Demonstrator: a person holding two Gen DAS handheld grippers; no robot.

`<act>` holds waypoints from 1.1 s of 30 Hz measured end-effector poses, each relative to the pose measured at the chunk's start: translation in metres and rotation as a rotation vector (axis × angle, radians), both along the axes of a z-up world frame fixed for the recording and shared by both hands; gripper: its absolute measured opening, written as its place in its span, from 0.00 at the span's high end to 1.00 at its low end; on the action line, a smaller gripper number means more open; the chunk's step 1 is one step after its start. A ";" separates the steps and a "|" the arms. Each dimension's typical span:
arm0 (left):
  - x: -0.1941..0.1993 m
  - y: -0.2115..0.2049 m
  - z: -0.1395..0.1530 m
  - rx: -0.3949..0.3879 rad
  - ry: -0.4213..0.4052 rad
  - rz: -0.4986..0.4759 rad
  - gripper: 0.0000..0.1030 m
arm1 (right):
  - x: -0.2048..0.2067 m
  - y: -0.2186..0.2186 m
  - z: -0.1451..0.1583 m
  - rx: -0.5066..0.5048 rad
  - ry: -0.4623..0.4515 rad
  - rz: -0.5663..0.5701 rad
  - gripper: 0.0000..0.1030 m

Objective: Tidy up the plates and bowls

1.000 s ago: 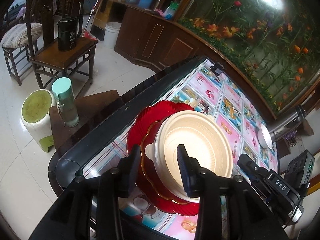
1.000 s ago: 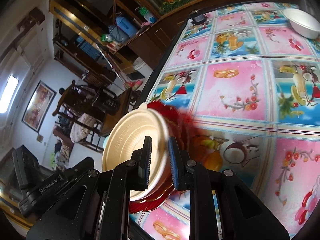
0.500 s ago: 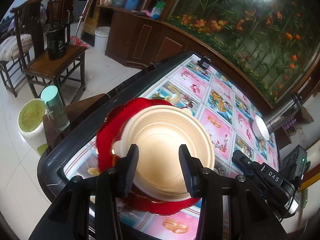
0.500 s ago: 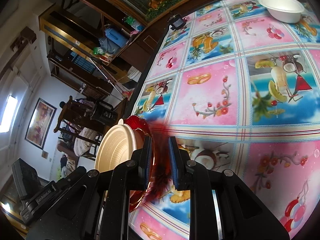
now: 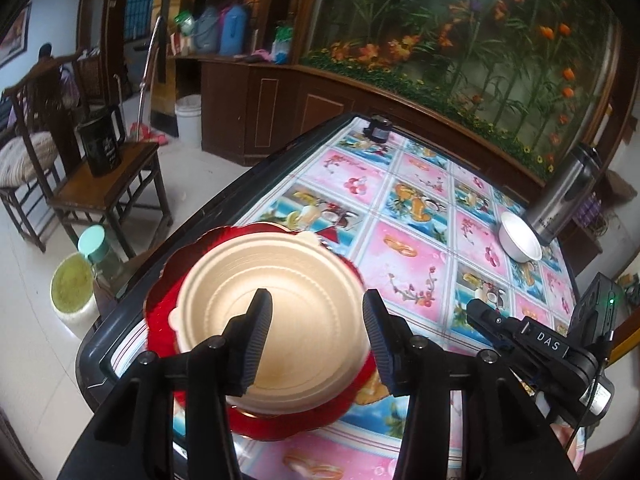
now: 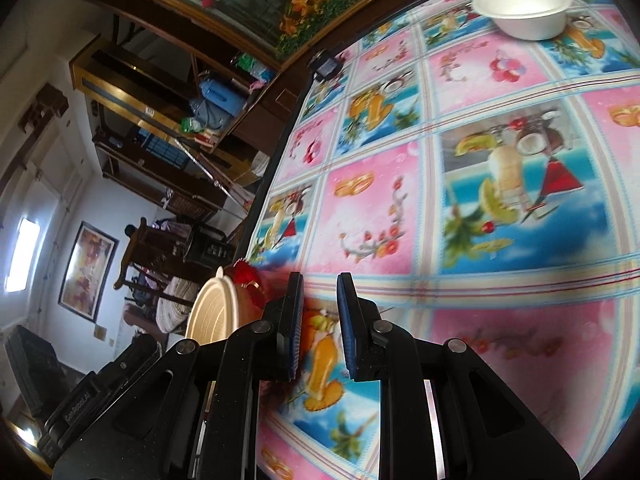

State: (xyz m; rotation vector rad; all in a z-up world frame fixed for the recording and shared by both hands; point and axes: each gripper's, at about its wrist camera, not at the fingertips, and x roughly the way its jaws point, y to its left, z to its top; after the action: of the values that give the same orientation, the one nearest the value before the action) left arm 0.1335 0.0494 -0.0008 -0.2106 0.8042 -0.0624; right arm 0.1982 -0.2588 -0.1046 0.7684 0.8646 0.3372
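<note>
A cream paper bowl sits on stacked red plates at the table's near left corner. My left gripper hovers over the bowl, jaws open and empty, one finger over the bowl's middle, the other at its right rim. My right gripper is to the right of the stack, jaws slightly apart with nothing between them. In the right wrist view the bowl and red plates sit left of its fingers. A white bowl stands far right; it also shows in the right wrist view.
The table carries a pink and blue fruit-print cloth with a dark rim. A steel thermos stands beside the white bowl. A small black object sits at the far edge. A wooden chair and a green-lidded jar are left.
My right gripper let go of the stack's rim and drew back to the right. My left gripper rose and tilted, now seeing the bowl from above. The stack rests on the table.
</note>
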 end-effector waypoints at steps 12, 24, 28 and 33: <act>0.009 -0.053 0.005 0.059 -0.008 -0.068 0.54 | 0.002 -0.055 -0.005 0.043 0.004 -0.074 0.82; 0.021 -0.110 0.004 0.117 0.003 -0.146 0.52 | 0.009 -0.112 -0.005 0.057 -0.001 -0.144 0.82; 0.024 -0.128 0.005 0.137 0.002 -0.172 0.52 | 0.009 -0.137 -0.002 0.052 -0.015 -0.183 0.82; 0.030 -0.155 0.004 0.168 0.005 -0.209 0.52 | 0.009 -0.172 -0.006 0.083 -0.012 -0.234 0.82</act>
State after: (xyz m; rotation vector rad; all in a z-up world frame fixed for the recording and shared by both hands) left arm 0.1636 -0.1058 0.0036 0.0324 0.8299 -0.1903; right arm 0.2075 -0.4311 -0.1111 0.9347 0.7439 0.1703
